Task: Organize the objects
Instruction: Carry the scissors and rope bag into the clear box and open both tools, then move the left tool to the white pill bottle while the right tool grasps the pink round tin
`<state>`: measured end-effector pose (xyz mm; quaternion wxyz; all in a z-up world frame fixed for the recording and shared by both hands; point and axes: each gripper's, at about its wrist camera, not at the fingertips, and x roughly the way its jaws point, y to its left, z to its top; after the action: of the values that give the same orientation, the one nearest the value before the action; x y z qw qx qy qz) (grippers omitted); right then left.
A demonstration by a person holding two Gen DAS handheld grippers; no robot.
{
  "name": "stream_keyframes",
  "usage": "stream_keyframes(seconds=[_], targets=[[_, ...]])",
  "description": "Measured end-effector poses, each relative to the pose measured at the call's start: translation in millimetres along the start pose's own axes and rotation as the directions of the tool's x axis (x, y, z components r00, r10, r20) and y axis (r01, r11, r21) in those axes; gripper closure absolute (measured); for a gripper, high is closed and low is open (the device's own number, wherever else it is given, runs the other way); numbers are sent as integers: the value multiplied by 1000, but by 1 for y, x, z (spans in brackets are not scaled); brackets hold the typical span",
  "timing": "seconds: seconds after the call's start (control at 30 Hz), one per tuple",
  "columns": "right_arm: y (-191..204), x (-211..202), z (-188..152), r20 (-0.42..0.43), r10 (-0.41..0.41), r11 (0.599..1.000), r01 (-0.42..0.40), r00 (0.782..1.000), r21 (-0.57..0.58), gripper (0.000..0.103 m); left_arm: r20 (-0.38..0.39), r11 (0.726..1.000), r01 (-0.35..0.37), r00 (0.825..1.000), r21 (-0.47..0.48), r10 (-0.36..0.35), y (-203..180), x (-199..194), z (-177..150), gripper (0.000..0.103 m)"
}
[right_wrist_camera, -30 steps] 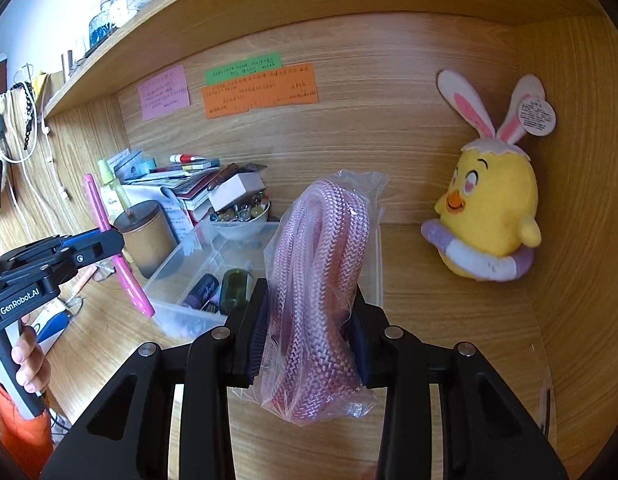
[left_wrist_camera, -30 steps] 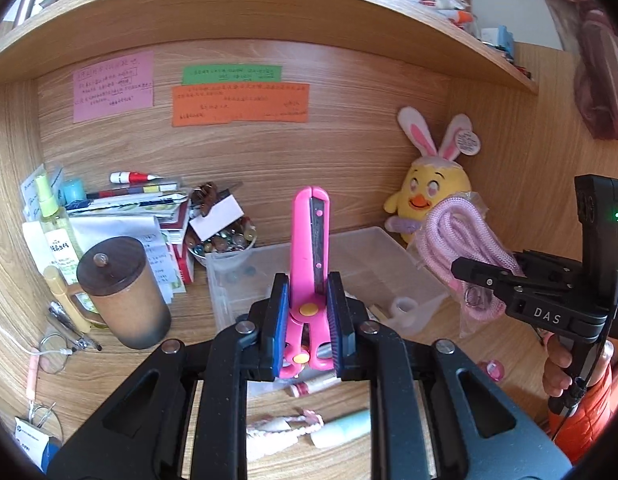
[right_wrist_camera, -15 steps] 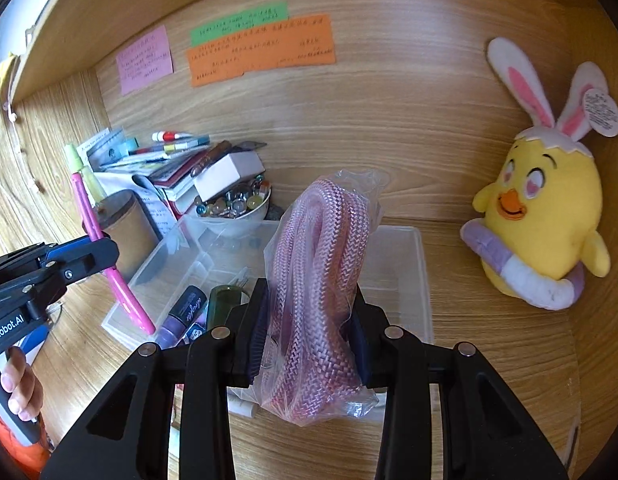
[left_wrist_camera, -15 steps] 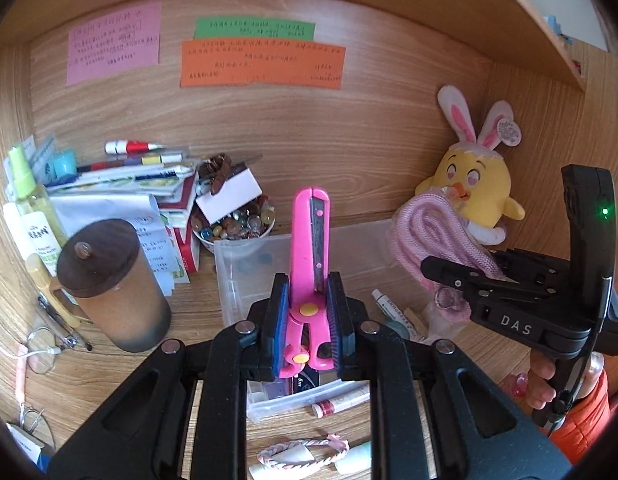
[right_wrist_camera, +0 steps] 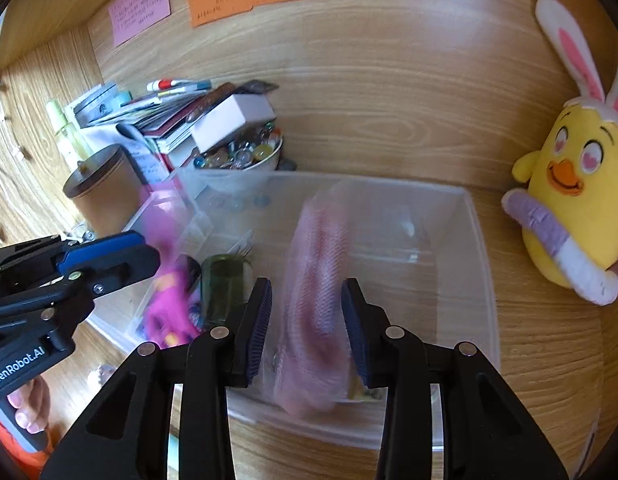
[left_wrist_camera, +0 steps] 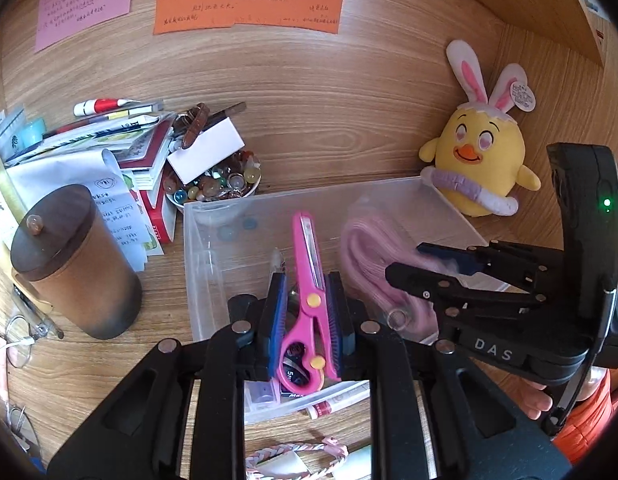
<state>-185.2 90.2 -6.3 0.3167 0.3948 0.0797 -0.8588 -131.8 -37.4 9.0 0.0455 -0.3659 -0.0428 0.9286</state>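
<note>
Pink scissors (left_wrist_camera: 309,308) stand blade-up between the blue pads of my left gripper (left_wrist_camera: 307,280), which is shut on them by the pivot. They hang over the near left part of a clear plastic bin (left_wrist_camera: 197,248). My right gripper (right_wrist_camera: 307,292) is shut on a pink braided rope in a clear bag (right_wrist_camera: 321,272), blurred, low over the middle of the bin (right_wrist_camera: 477,240). Each gripper shows in the other's view: the right gripper (left_wrist_camera: 405,258) with the rope (left_wrist_camera: 369,248), the left gripper (right_wrist_camera: 149,258) with the scissors (right_wrist_camera: 169,292).
A brown lidded canister (left_wrist_camera: 73,272), stacked papers and a bowl of beads (left_wrist_camera: 217,188) crowd the bin's left and back. A yellow plush chick (left_wrist_camera: 481,168) sits at the back right. A dark green bottle (right_wrist_camera: 225,284) lies in the bin. A braided bracelet (left_wrist_camera: 297,452) lies near the desk's front.
Both grippers have moved forward and down over the clear bin, carrying the scissors and the bagged rope. The two grips look the same.
</note>
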Motion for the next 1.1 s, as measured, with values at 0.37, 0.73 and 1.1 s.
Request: stream_keyframes(seconds=[0.37,0.73,1.1], targets=[[16,-55,-15,111,-48,995,56,993,-76,47,60,1000,-3,998,14,2,0,-37,-11,66],[-12,-93,-70,111,-107,994,107,988,-1,36,7,998,-55,998,20,55,12,-54,-55,37],[-41,-107,-140,19,-172,981,170,985,93,35,-130,995,-89,988,-49,82,20,-38,-113,19]])
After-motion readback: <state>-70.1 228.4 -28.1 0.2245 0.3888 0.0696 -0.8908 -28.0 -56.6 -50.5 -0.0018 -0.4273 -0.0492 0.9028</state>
